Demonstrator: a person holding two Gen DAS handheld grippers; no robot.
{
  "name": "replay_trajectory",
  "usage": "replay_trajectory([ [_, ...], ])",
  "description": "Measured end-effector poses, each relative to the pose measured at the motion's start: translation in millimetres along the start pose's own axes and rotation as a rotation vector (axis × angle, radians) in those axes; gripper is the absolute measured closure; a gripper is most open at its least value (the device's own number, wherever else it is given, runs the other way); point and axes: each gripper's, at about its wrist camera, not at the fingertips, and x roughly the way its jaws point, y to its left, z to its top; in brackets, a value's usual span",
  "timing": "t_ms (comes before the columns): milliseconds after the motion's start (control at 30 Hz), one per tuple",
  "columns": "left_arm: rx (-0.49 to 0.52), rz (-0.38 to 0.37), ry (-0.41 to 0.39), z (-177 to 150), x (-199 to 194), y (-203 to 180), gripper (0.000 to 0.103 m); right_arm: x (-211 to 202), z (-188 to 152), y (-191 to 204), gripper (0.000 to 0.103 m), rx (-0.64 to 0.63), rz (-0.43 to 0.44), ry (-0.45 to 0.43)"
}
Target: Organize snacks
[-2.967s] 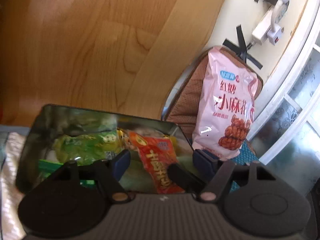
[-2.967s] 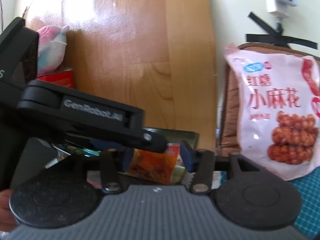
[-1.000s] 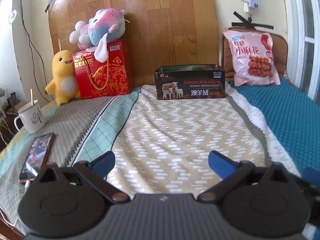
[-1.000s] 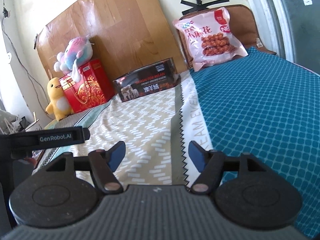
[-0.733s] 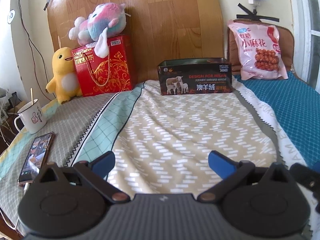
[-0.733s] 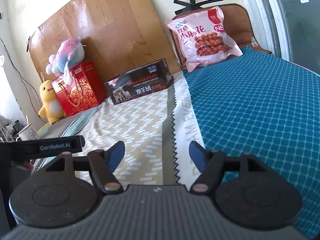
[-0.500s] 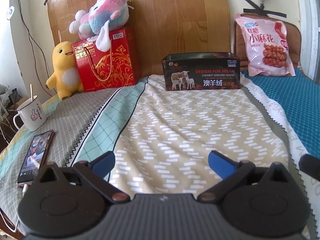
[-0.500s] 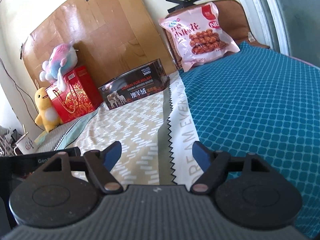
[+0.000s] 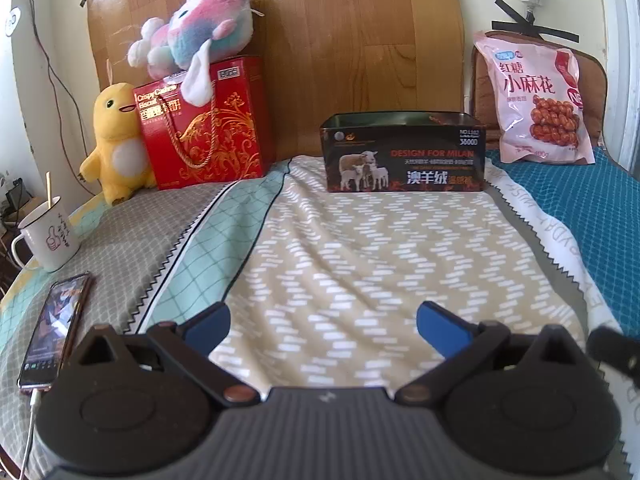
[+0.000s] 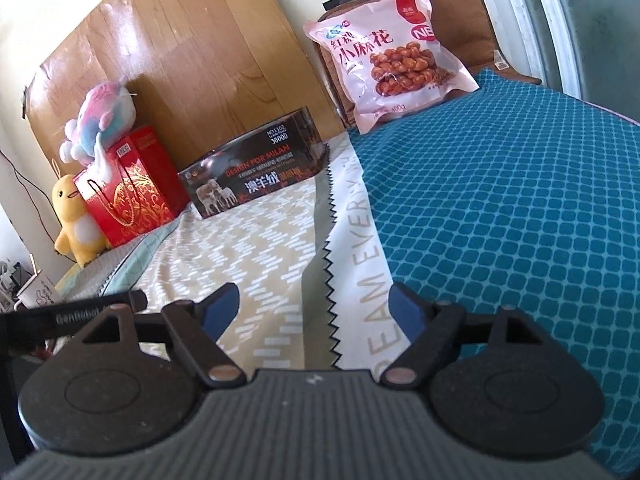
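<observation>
A dark tin box [image 9: 404, 156] printed with sheep stands open-topped at the far end of the bed, also seen in the right wrist view as the tin box [image 10: 256, 174]. A big pink snack bag [image 9: 540, 100] leans on a brown cushion to its right, the same pink bag [image 10: 388, 56] in the right wrist view. My left gripper [image 9: 323, 326] is open and empty, low over the patterned sheet, far from the box. My right gripper [image 10: 316, 310] is empty, its jaws still opening, above the seam between the beige and teal cloth.
A red gift box [image 9: 204, 128] with a pastel plush toy [image 9: 192, 34] on top and a yellow duck toy [image 9: 114, 140] stand at the back left. A white mug [image 9: 48, 236] and a phone [image 9: 56, 328] lie at the left edge. A wooden board backs the bed.
Both grippers have pulled far back from the tin box, where they hovered over the snacks inside. Over the last second the views drifted sideways and the right jaws widened.
</observation>
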Motion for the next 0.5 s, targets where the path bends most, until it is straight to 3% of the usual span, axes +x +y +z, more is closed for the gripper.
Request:
replay_trajectory([
  [233,-0.046,-0.054,0.001,2.8,-15.3,-8.1,0.000,-19.4,-4.9,-2.5,0.018,-0.017,-0.028,0.005],
  [500,-0.026,-0.019,-0.052,-3.3,-49.7,-10.0,0.000,-44.1,-8.2,2.6,0.015,-0.012,-0.004,-0.027],
])
